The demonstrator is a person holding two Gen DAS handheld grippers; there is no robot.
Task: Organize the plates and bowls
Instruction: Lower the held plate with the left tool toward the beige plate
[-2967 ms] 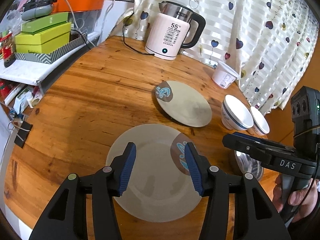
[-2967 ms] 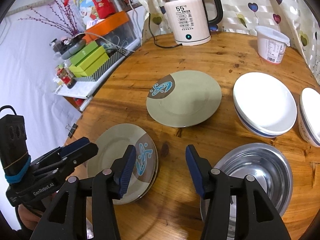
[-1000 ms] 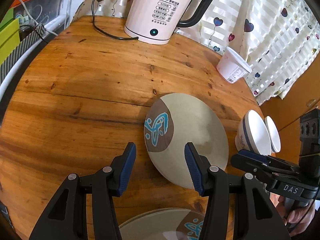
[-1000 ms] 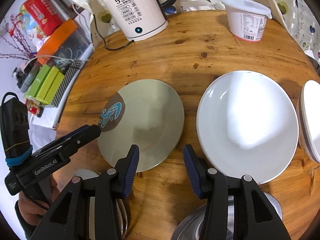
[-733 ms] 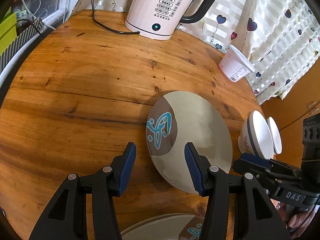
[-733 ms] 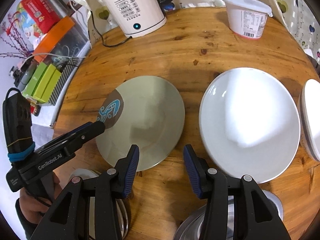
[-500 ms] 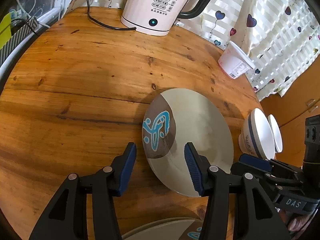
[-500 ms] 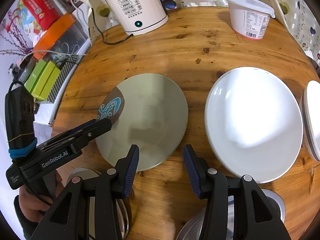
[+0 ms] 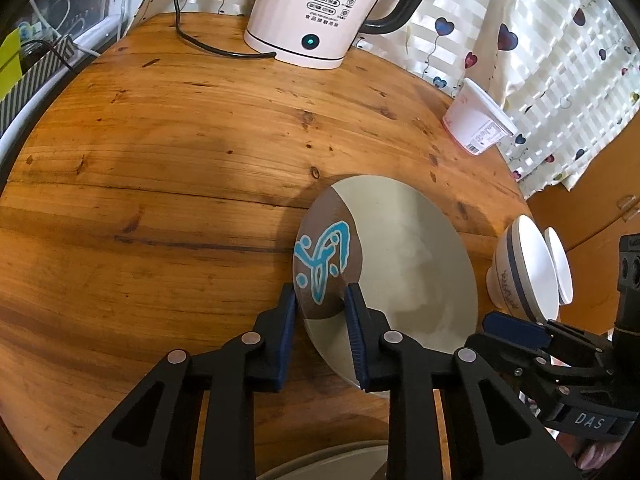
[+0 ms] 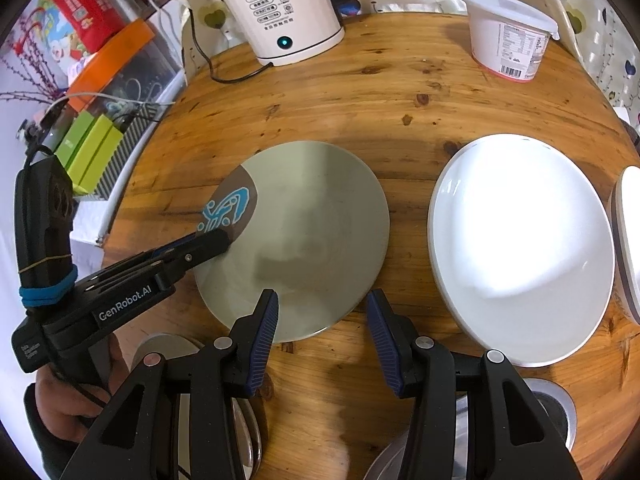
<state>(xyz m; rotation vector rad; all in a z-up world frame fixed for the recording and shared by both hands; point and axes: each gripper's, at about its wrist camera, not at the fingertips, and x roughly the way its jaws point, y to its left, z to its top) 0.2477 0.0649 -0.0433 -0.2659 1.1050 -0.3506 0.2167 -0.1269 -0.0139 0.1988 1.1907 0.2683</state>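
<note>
Presently, notes on the plate pickup.

Left gripper (image 9: 320, 294): fingers closing over the rim of the green plate (image 9: 404, 264), one above and one below the brown patch with the blue design. Whether the pads press yet I cannot tell for sure; they look to be on the rim.

Right gripper (image 10: 322, 300): fingers apart, nothing between them, hovering just above the near edge of the same plate.

Green plate: lying on the table (image 9: 160, 160), near its middle, with the white bowl (image 10: 520, 240) just beside it on the right.

Done so far: little that shows. A second plate (image 9: 332, 464) of the same kind lies at the bottom of the left view, near the person, and looks like the place to stack onto.

Left to do: by my judgement most of it. This plate is to be lifted and stacked, then the two white bowls and the steel bowl (image 10: 552, 412) sorted.

Left view only: the plate's rim between the fingers, seen close; both white bowls from the side, the second bowl (image 9: 558, 266) nested close behind the first; the right gripper from outside.

Right view only: the white bowl's open inside; the steel bowl; the left gripper from the side, its tip on the patterned patch; the hand (image 10: 68, 404) holding it.

Bystanders: kettle (image 9: 320, 8) and tub (image 10: 510, 36) at the far edge, well apart.
</note>
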